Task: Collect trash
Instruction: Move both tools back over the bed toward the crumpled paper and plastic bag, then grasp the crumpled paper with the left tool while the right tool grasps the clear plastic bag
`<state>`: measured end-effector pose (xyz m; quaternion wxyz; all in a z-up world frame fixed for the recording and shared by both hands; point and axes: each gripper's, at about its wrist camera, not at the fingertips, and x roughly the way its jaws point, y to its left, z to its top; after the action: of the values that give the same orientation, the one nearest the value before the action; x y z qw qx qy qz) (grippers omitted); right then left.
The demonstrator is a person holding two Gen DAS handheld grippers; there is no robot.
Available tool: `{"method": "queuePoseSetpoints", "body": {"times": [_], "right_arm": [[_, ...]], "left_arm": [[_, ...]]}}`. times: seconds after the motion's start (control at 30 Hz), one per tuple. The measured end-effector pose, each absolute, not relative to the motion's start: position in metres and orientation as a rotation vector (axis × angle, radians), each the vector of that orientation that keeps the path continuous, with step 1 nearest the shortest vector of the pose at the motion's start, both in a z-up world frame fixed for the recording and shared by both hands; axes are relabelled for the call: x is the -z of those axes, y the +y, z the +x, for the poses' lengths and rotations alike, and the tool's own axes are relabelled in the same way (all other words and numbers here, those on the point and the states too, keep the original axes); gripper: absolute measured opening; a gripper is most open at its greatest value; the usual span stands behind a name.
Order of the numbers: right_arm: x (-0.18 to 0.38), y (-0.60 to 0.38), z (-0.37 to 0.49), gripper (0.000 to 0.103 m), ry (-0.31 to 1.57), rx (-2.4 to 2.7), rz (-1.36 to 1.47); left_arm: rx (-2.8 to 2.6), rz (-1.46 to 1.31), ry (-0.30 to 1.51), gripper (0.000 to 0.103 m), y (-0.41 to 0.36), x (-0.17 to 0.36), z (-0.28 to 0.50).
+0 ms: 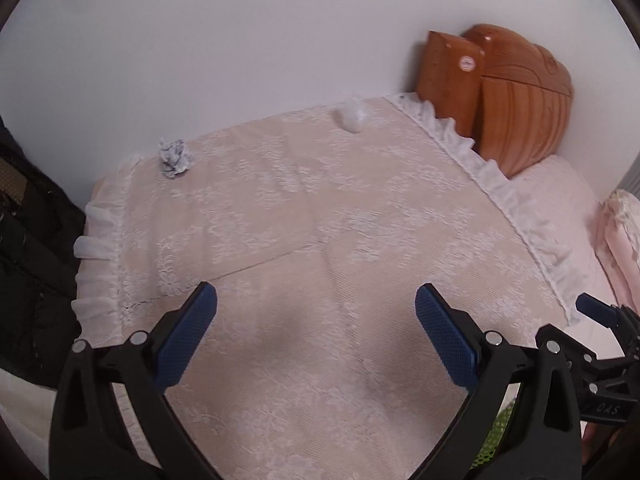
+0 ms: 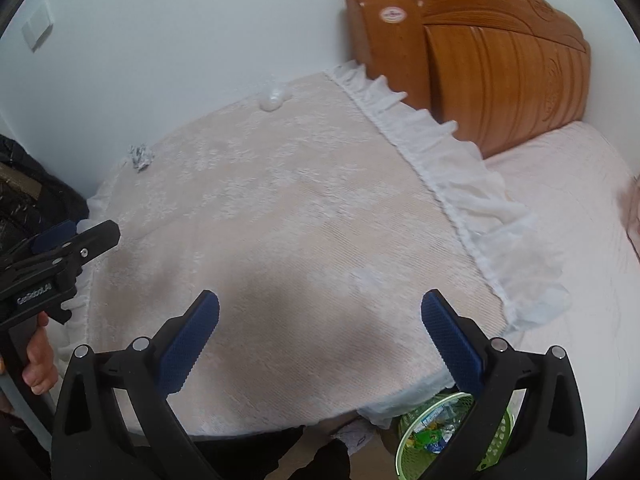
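Nearest: 2 handheld grippers, each with black arms and blue ribbed pads. The left gripper (image 1: 316, 312) stood spread wide with nothing between its pads; the right gripper (image 2: 320, 320) likewise, wide apart and holding nothing. Low at the near right, below the table edge, a green mesh basket (image 2: 404, 454) already held wrappers. Middle ground: a table under a pale lace cloth (image 1: 320, 240) with a white frilled edge, its centre bare. Far edge, against the white wall: 2 items of trash, well apart from both tools. A crumpled grey-white paper ball (image 1: 175, 157) lay far left; a white tissue wad (image 1: 349, 119) lay far centre, touching the wall line. Neither had a clear long axis; both were roughly round. By judgement, the paper ball lay forward and left of the left gripper, the nearer tool; the tissue wad sat about straight ahead of both. Beyond, far right: a wooden headboard (image 2: 500, 68) and pink bedding.
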<state>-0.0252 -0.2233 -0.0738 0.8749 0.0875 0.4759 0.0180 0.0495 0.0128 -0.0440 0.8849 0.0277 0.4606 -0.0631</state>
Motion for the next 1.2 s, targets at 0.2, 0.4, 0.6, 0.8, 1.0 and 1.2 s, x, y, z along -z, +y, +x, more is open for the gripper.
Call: {"method": "queuePoseSetpoints", "body": {"times": [0.2, 0.4, 0.6, 0.8, 1.0, 1.2], "right_arm": [[0.069, -0.172, 0.036, 0.100, 1.009, -0.092, 0.114], [0.078, -0.141, 0.110, 0.100, 1.036, -0.120, 0.086], [0.099, -0.123, 0.173, 0.100, 1.075, -0.138, 0.062], [0.118, -0.113, 0.218, 0.100, 1.112, -0.125, 0.042], [0.132, -0.115, 0.242, 0.100, 1.134, -0.103, 0.037], [0.136, -0.119, 0.266, 0.100, 1.104, -0.105, 0.010]], "left_arm": [[-0.020, -0.037, 0.992, 0.095, 0.075, 0.062, 0.134], [-0.156, -0.095, 1.035, 0.095, 0.129, 0.097, 0.232], [-0.218, -0.106, 1.093, 0.095, 0.154, 0.140, 0.312], [-0.224, -0.119, 1.093, 0.076, 0.161, 0.161, 0.347], [-0.207, -0.113, 1.082, 0.041, 0.161, 0.161, 0.354], [-0.188, -0.114, 1.073, 0.039, 0.158, 0.149, 0.344]]}}
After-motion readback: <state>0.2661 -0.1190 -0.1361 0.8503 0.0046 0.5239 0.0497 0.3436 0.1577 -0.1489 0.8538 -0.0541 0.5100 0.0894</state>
